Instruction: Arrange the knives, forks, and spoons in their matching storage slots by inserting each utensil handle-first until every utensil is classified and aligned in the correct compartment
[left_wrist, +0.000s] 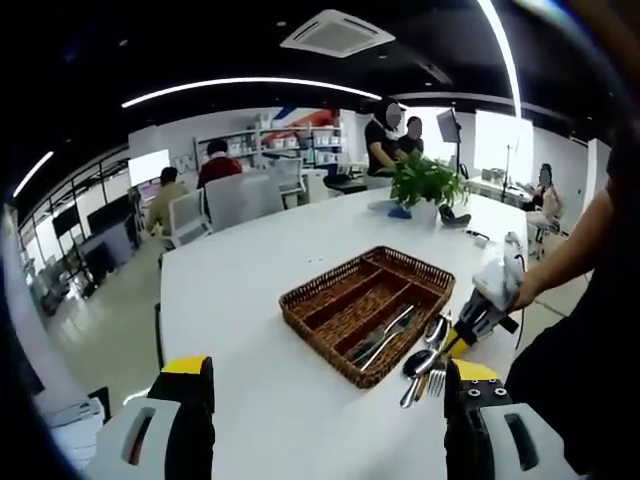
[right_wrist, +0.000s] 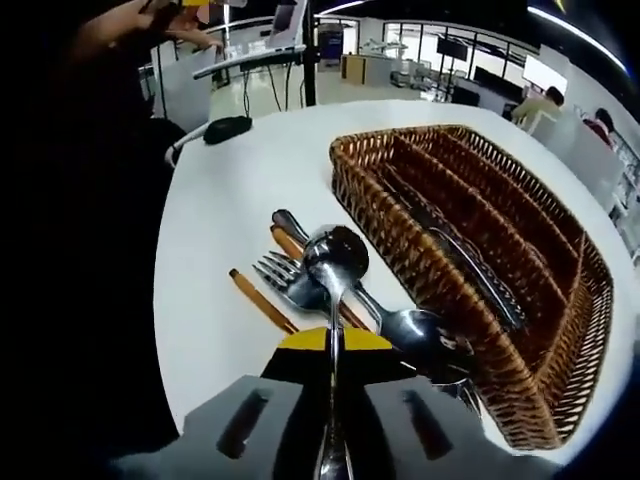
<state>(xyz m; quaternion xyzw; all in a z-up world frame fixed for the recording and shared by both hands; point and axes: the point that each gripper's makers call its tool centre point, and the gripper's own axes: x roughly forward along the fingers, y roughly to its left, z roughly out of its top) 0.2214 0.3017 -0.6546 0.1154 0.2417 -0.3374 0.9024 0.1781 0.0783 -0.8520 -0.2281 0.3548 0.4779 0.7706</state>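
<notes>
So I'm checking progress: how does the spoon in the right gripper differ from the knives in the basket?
The spoon is clamped in the right gripper, raised over the table's loose cutlery; the knives lie flat in a wicker basket compartment. The spoon ends in a round bowl; the knives are long and narrow. Both are shiny metal.

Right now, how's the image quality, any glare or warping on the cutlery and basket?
Left gripper view: ceiling light strips bow from fisheye, wicker basket sharp. Right gripper view: spoon in the right gripper catches bright reflections; basket rim curves strongly.

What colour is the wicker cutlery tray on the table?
Brown woven wicker tray, darker along the rim; clearest in the right gripper view.
</notes>
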